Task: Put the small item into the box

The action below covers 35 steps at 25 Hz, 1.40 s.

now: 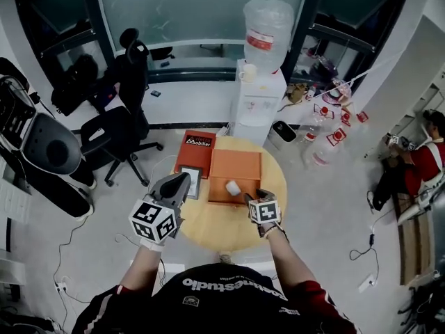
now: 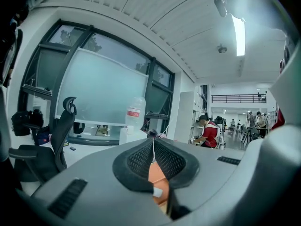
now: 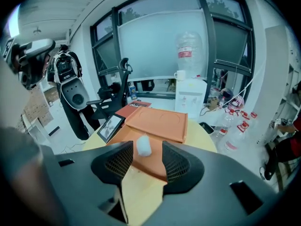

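My right gripper (image 3: 146, 150) is spread wide. The small item (image 3: 143, 146) sits between its tips, apparently resting loose in the orange box (image 3: 162, 120). My left gripper (image 2: 153, 145) has its jaws pressed together.

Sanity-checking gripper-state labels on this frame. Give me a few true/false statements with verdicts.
1. The left gripper is shut with nothing between its jaws. True.
2. The right gripper is clamped on the small white item. False: its jaws are apart, and the item is loose on the orange box.
3. The orange box is closed. False: its lid is open.
4. A picture frame lies left of the orange box. True.
5. The water dispenser stands on the table. False: it stands on the floor beyond.
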Motion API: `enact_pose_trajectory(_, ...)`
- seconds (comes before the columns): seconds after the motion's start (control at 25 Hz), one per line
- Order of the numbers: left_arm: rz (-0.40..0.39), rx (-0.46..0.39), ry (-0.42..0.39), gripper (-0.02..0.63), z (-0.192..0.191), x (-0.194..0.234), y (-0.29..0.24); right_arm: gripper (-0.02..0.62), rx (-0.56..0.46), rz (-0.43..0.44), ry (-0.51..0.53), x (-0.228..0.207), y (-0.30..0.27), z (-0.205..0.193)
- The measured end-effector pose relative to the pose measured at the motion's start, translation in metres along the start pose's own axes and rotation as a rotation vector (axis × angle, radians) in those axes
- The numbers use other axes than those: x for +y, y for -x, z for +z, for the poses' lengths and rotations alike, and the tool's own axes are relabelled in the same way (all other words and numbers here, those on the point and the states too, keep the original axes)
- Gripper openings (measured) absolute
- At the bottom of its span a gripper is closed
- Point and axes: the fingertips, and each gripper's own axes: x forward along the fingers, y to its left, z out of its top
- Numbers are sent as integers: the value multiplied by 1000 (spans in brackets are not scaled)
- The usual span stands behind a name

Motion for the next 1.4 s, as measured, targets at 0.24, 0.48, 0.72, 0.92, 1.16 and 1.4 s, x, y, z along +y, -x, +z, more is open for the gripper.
enact_pose_trajectory(0.24,-43,-18,-15,21,13,-9,4,215,-48,-50,-82,-8,41,-6)
enact_pose_trajectory(0.48,-64,-38,-22,21,23,-18,16,215,-135,-81,-103,-10,87,3)
enact_pose_trajectory(0.72,-68,-46,-30,21,25,-25,41,215,-255,-117,-125,-3,140,26)
enact_pose_trajectory(0.92,-54,-54,-26,21,23,-27,62,215,-336,-115,-94,14,178,46)
enact_pose_trajectory(1.16,-39,-77,-29,21,24,-30,101,215,-423,-89,-83,55,222,65)
enact_pose_trajectory(1.4,-43,-98,-24,21,26,-38,136,215,-493,-124,14,94,264,69)
